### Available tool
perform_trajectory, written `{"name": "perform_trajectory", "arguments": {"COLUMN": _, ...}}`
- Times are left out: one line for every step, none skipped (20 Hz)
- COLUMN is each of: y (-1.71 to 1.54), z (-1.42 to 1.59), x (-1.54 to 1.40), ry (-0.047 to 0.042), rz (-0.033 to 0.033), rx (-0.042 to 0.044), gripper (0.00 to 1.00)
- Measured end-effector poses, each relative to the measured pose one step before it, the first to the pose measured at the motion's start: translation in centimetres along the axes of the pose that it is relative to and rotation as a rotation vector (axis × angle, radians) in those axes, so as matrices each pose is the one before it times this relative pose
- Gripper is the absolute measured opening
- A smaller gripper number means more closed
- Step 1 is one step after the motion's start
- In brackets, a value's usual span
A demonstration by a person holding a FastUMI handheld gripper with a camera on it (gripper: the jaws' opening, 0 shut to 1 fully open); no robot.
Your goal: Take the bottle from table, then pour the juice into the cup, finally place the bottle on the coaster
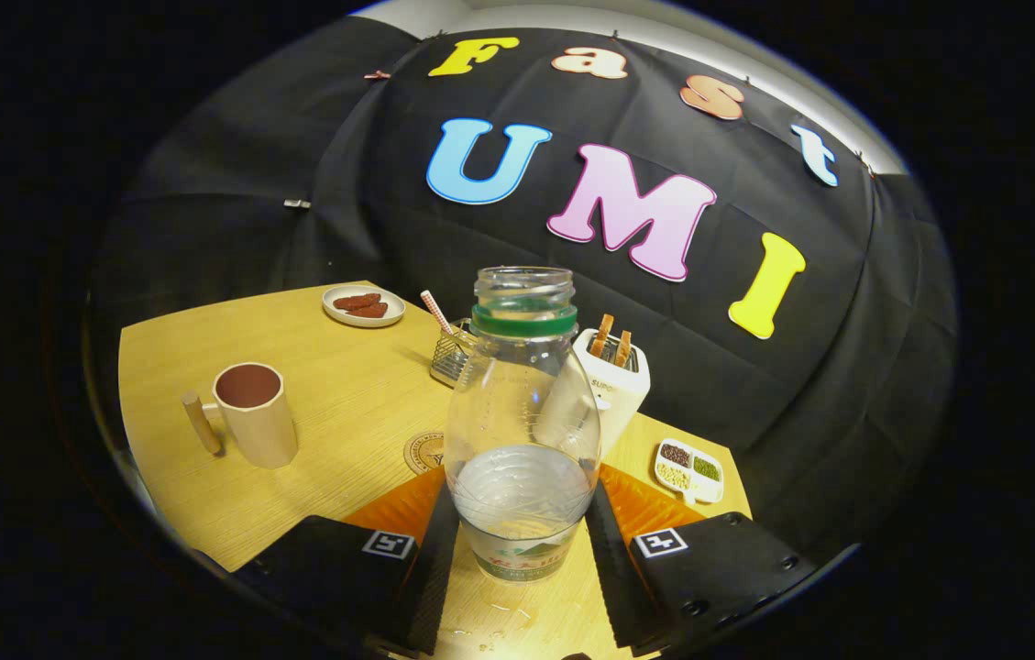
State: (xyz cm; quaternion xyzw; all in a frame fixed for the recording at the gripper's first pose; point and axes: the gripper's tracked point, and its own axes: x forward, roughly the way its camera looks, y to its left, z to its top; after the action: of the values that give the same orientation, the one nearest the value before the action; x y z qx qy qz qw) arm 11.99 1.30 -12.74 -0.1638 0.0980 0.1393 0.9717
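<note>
Pretty bright overhead light on the table (315, 403), cup (253, 412) throws a soft shadow. Fisheye bends the edges hard. Bottle (522, 431) stays sharp, slight glare on the glass.

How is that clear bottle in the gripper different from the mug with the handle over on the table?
The bottle is see-through, with a narrow neck and green collar; the cup is opaque beige and wide-mouthed. The bottle sits gripped between the gripper's two fingers, while the cup stands free on the table, off to one side. The bottle is taller and handleless; the cup is squat with a side handle. Both stand upright with open tops.
</note>
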Motion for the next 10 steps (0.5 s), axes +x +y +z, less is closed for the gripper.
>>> {"name": "perform_trajectory", "arguments": {"y": 0.284, "z": 0.358, "x": 0.114, "ry": 0.00872, "rz": 0.00139, "rx": -0.03012, "gripper": 0.72}}
{"name": "perform_trajectory", "arguments": {"y": 0.176, "z": 0.361, "x": 0.088, "ry": 0.00525, "rz": -0.00308, "rx": -0.02899, "gripper": 0.72}}
{"name": "perform_trajectory", "arguments": {"y": 0.213, "z": 0.294, "x": 0.166, "ry": 0.00464, "rz": -0.00205, "rx": -0.02907, "gripper": 0.72}}
{"name": "perform_trajectory", "arguments": {"y": 0.303, "z": 0.264, "x": 0.169, "ry": 0.00577, "rz": -0.00066, "rx": -0.02867, "gripper": 0.72}}
{"name": "perform_trajectory", "arguments": {"y": 0.322, "z": 0.065, "x": 0.234, "ry": 0.00575, "rz": -0.00208, "rx": -0.02750, "gripper": 0.72}}
{"name": "perform_trajectory", "arguments": {"y": 0.385, "z": 0.226, "x": 0.212, "ry": 0.00472, "rz": -0.00165, "rx": -0.02612, "gripper": 0.71}}
{"name": "perform_trajectory", "arguments": {"y": 0.428, "z": 0.060, "x": 0.260, "ry": 0.00500, "rz": -0.00321, "rx": -0.02063, "gripper": 0.72}}
{"name": "perform_trajectory", "arguments": {"y": 0.466, "z": -0.272, "x": 0.487, "ry": 0.01332, "rz": -0.00376, "rx": -0.01631, "gripper": 0.72}}
{"name": "perform_trajectory", "arguments": {"y": 0.634, "z": -0.308, "x": 0.473, "ry": 0.01721, "rz": -0.00261, "rx": -0.02075, "gripper": 0.72}}
{"name": "perform_trajectory", "arguments": {"y": 0.843, "z": 0.017, "x": 0.341, "ry": 0.01107, "rz": -0.00343, "rx": -0.03034, "gripper": 0.72}}
